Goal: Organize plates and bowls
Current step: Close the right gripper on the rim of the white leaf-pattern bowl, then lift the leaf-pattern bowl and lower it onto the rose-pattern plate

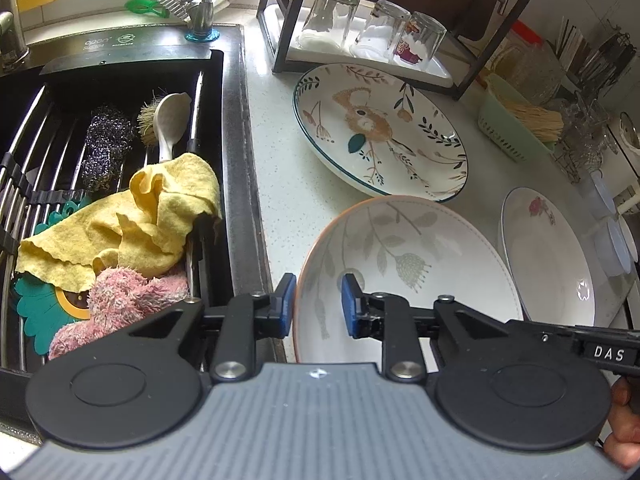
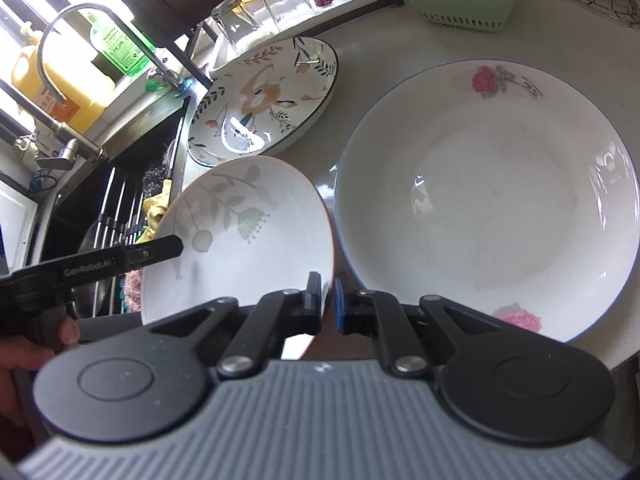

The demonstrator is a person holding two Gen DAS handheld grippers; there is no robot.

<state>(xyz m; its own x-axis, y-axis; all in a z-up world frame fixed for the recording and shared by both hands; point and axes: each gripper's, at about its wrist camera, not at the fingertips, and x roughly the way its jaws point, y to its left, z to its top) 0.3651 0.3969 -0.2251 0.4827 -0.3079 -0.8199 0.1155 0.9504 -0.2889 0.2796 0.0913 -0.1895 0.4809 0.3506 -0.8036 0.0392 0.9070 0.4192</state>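
A white bowl with grey leaf print and an orange rim (image 1: 404, 264) is lifted and tilted over the counter; it also shows in the right wrist view (image 2: 240, 236). My left gripper (image 1: 318, 304) is open, its fingers either side of the bowl's left rim. My right gripper (image 2: 327, 304) is shut on the bowl's right rim. A white plate with pink roses (image 2: 488, 200) lies to the right; it also shows in the left wrist view (image 1: 548, 256). A plate with a bear and leaf pattern (image 1: 380, 128) lies behind; it also shows in the right wrist view (image 2: 264, 100).
The sink (image 1: 224, 128) on the left holds a rack with a yellow cloth (image 1: 152, 216), pink cloth, scrubber and brush. A dark shelf frame (image 1: 360, 68) with upturned glasses (image 1: 336, 16) stands at the back. A green basket (image 1: 508, 128) sits at the back right.
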